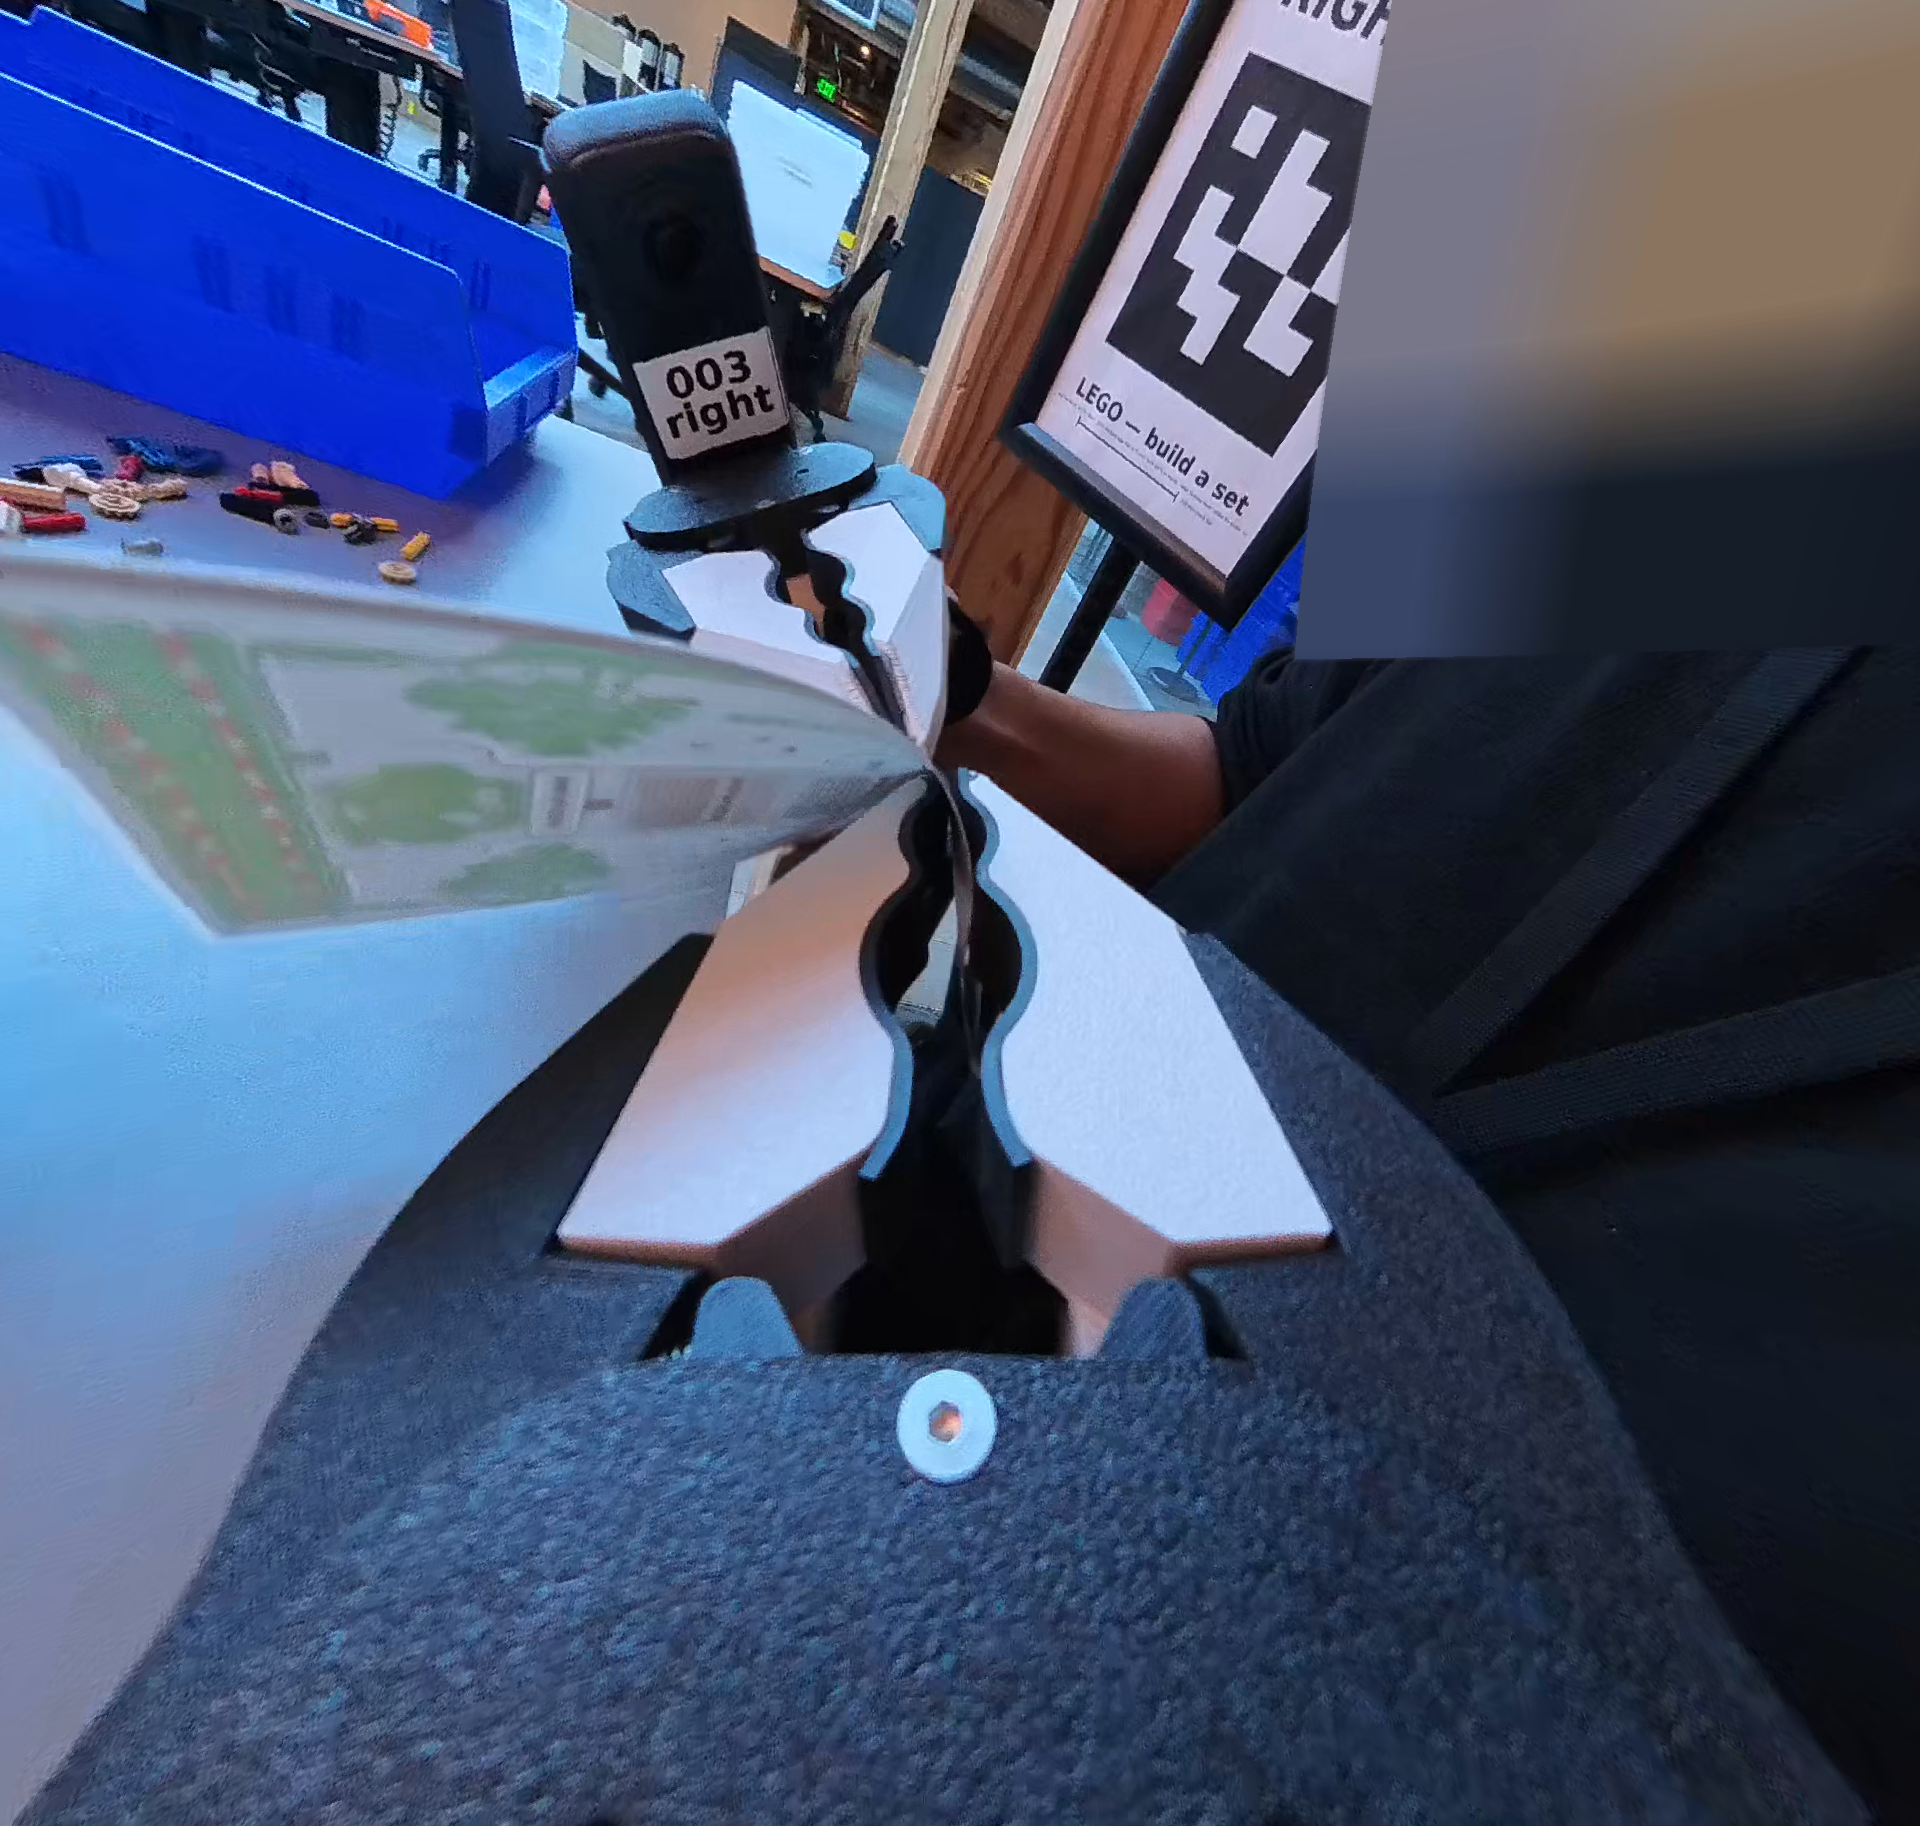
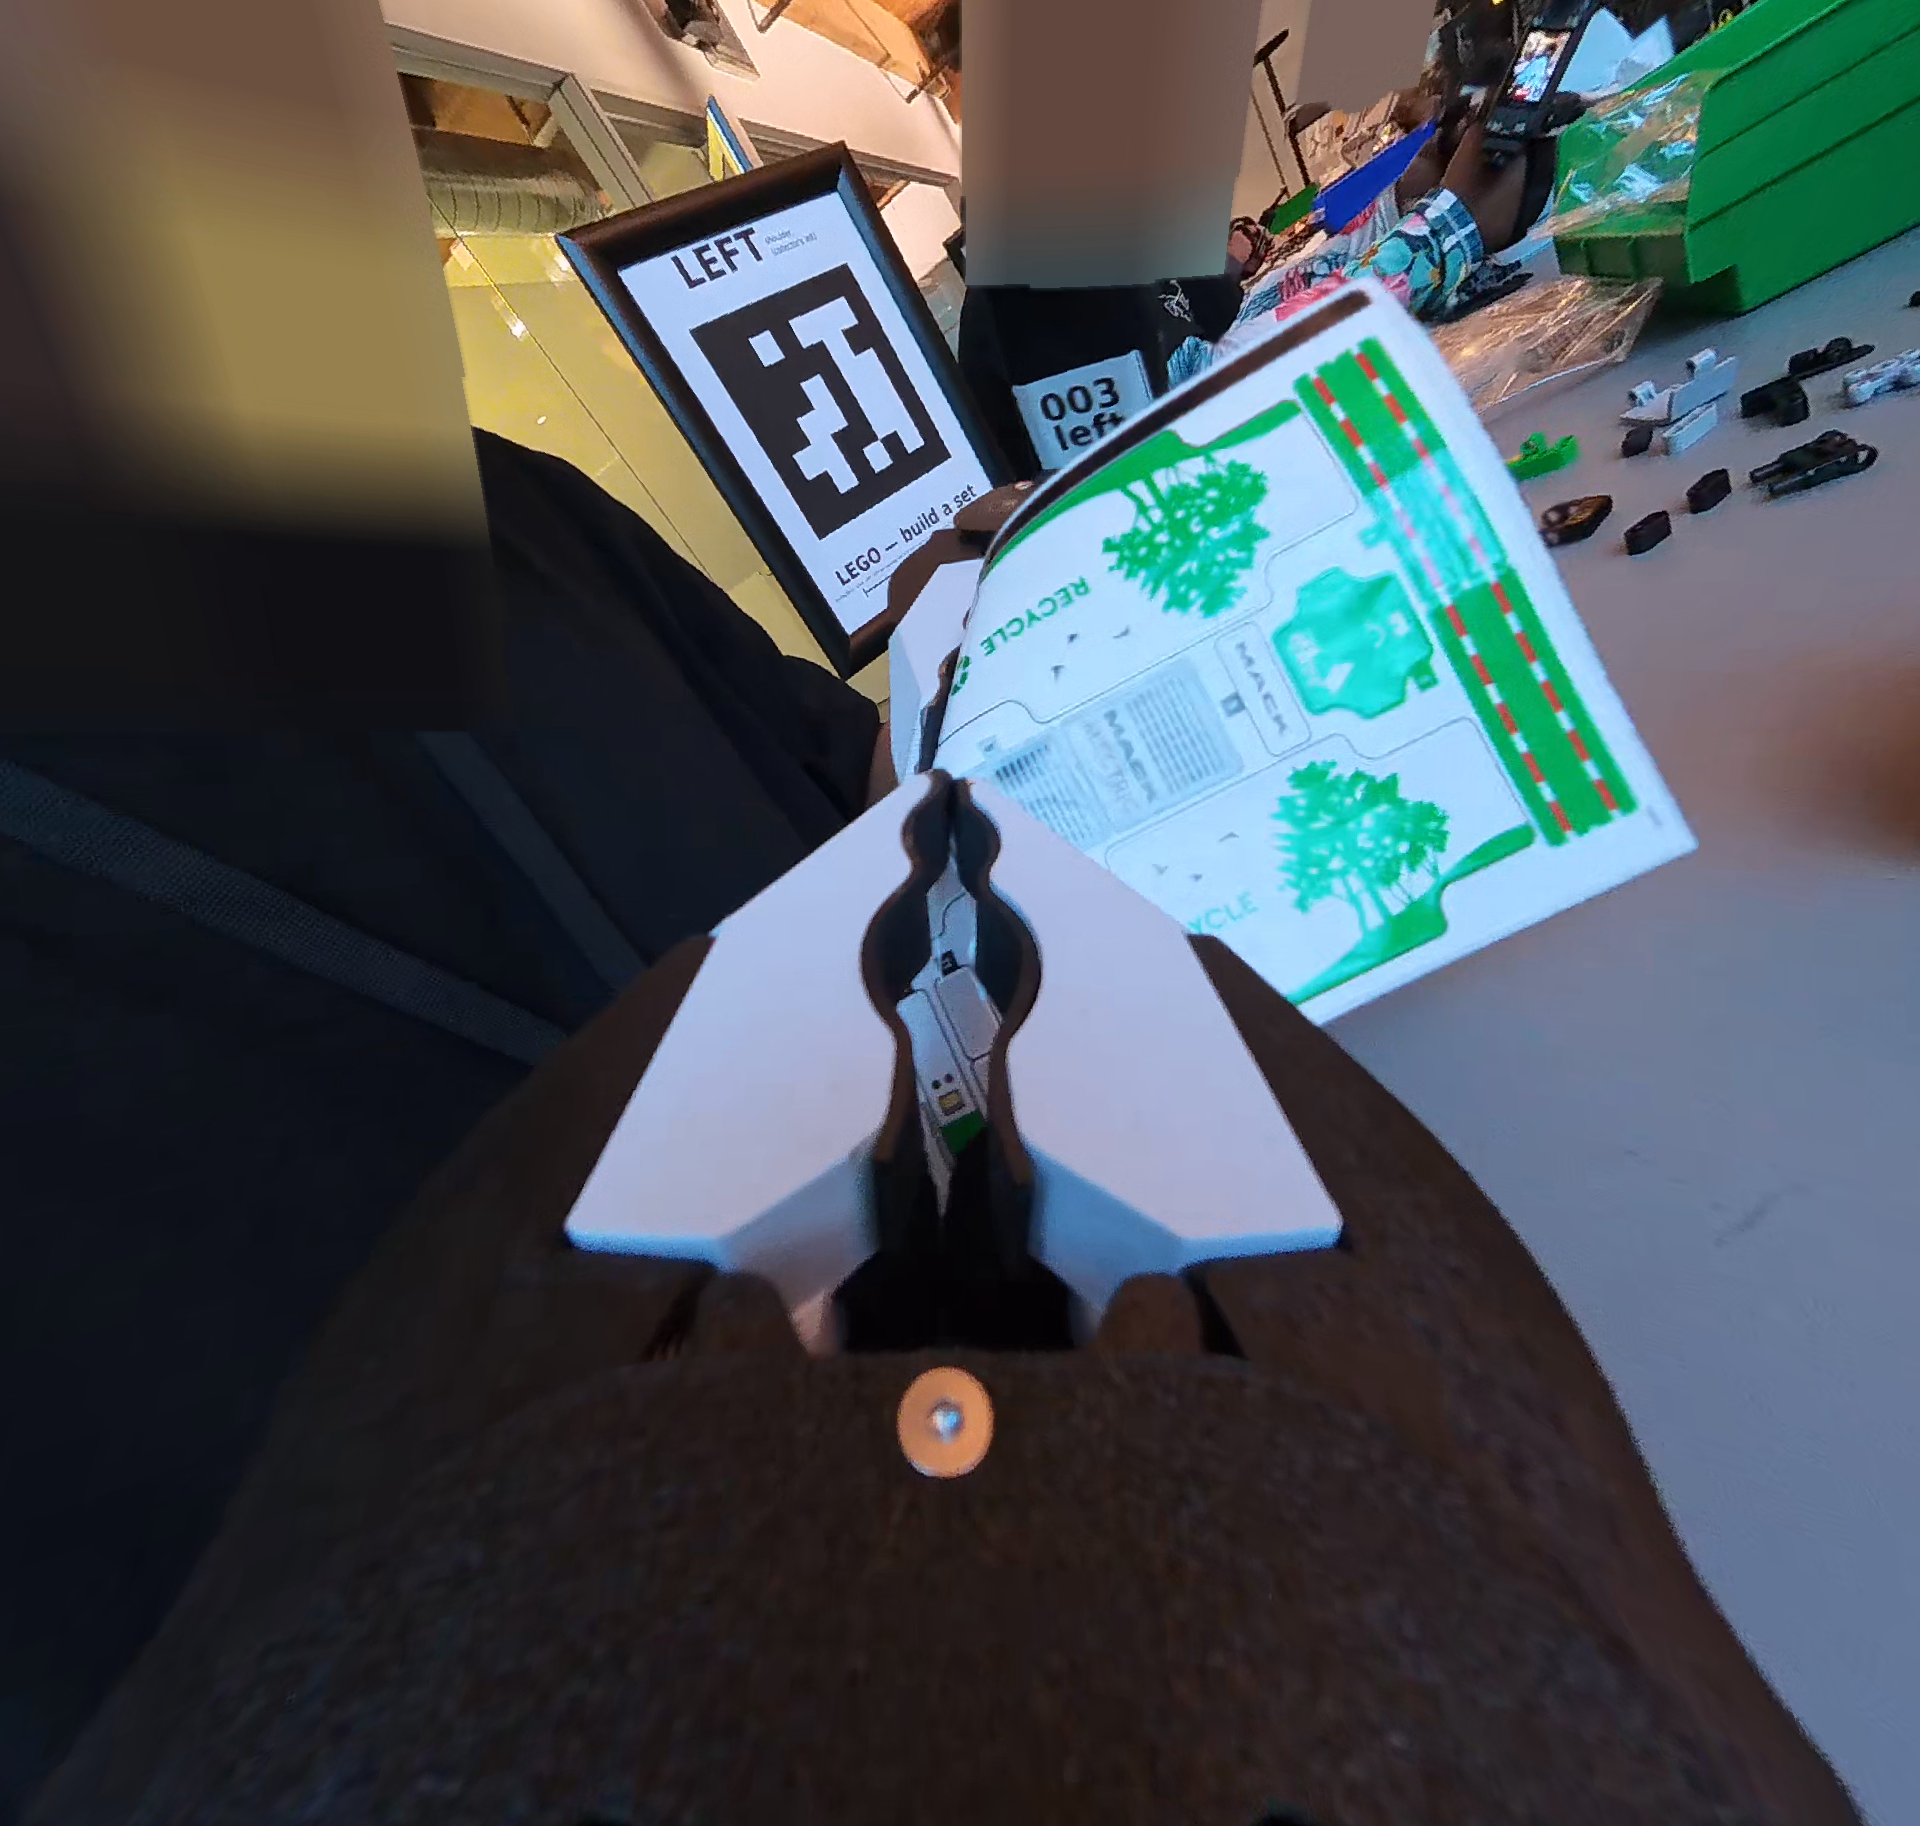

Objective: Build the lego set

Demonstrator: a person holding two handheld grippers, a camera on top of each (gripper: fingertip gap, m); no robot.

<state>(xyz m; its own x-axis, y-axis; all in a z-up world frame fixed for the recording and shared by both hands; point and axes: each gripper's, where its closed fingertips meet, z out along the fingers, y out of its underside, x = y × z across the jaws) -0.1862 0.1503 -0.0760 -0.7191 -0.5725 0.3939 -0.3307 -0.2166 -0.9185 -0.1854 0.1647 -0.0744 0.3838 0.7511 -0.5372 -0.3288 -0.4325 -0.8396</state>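
A white sticker sheet (image 2: pixel 1299 654) with green tree prints and green-and-red stripes is held in the air between both grippers, above the pale table (image 2: pixel 1558 1153). My right gripper (image 2: pixel 951 789) is shut on the sheet's near edge, and a strip of sheet shows between its jaws. My left gripper (image 1: pixel 943 800) is shut on the same sheet (image 1: pixel 416 758), which bends away to the left. The right gripper (image 1: pixel 894 696) faces it, clamped on the same edge just beyond. In the right wrist view the left gripper (image 2: pixel 920 654) is partly hidden behind the sheet.
Loose small lego pieces lie on the table (image 1: pixel 260 509) (image 2: pixel 1766 426). A blue bin (image 1: pixel 260 270) and a green bin (image 2: pixel 1818 166) stand at the back, with plastic bags (image 2: pixel 1558 322). Framed signs (image 1: pixel 1226 249) (image 2: pixel 800 394) and a wooden post (image 1: pixel 1039 270) stand nearby. Only a small space, under 4 cm, lies between the two pairs of fingers.
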